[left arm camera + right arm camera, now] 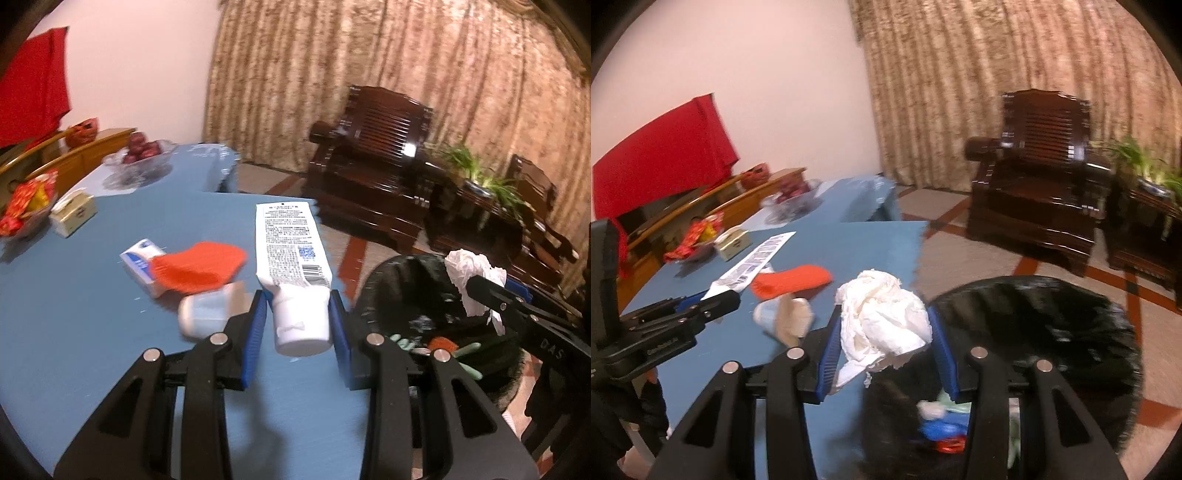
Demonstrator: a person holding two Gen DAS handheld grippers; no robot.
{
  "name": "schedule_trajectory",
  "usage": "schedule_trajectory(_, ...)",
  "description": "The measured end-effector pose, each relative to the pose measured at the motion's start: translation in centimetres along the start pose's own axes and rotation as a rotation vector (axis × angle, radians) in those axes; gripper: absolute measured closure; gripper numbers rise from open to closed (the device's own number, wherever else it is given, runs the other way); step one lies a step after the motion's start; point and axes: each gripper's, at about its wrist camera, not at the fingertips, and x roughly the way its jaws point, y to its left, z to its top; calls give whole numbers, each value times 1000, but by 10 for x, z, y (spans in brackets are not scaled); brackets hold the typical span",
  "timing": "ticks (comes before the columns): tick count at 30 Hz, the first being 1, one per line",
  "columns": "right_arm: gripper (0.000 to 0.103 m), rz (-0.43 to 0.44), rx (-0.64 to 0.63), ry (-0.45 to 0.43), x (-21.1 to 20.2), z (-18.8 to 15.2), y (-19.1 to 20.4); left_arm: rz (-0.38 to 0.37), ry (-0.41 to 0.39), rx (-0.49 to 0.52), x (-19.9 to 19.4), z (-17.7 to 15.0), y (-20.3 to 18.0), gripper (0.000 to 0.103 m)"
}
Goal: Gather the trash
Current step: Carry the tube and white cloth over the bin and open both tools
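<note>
My left gripper (297, 301) is shut on a white tube (291, 258) with printed text, cap toward the camera, lifted above the blue table (74, 314). My right gripper (882, 323) is shut on a crumpled white tissue (886, 317), held at the table's edge over the near rim of a bin lined with a black bag (1052, 332). In the left wrist view the tissue (469, 269) and right gripper (495, 299) hang over the bin (406, 295). On the table lie an orange cloth (199, 267), a small blue-and-white box (142, 260) and a pale bottle (210, 308).
A tissue box (74, 212), a bowl of wrapped sweets (26, 210) and a glass bowl of red fruit (142, 155) stand at the table's far side. Dark wooden armchairs (1038, 177) and a plant (480, 173) sit on the tiled floor beyond. The bin holds several bits of trash (942, 428).
</note>
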Motion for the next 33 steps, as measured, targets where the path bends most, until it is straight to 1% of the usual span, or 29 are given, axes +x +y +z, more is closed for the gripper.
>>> schedule_trajectory(4,58,-69,34,-14,-13,-2,-31,-63,9,52,14,3,-34,70)
schedule_trajectory(9,58,-131,73,-23,-25,-7,-63,-135,25,106,34,5,-71,70)
schedule_trajectory(18,58,-209,105,-14,-28,-16,-96,-239,68,196,73,3,-129,70)
schedule_trajectory(20,53,-225,113,-7,-27,-18,-102,-258,81,207,81,2,-135,70)
schedule_trajectory(21,50,-237,115,-4,-27,-20,-105,-268,96,214,86,1,-139,68)
schedule_trajectory(22,48,-244,117,1,-27,-21,-108,-270,101,214,89,1,-139,65)
schedule_trajectory(23,47,-248,118,4,-26,-21,-109,-278,104,212,92,2,-140,50)
schedule_trajectory(24,40,-261,122,5,-26,-22,-111,-278,101,208,93,1,-139,42)
schedule_trajectory(25,32,-268,125,3,-27,-23,-113,-274,95,207,94,2,-139,42)
schedule_trajectory(26,29,-272,128,1,-27,-24,-115,-275,93,206,94,2,-138,40)
schedule_trajectory(27,21,-278,131,-2,-29,-26,-117,-273,93,205,93,3,-137,35)
schedule_trajectory(28,11,-290,133,-9,-31,-26,-118,-263,88,202,92,3,-133,33)
schedule_trajectory(29,6,-304,136,-16,-32,-27,-118,-256,81,198,90,4,-131,28)
schedule_trajectory(32,5,-304,148,-22,-33,-25,-120,-229,62,182,82,5,-118,16)
schedule_trajectory(33,5,-302,153,-18,-33,-25,-120,-217,58,176,80,6,-113,13)
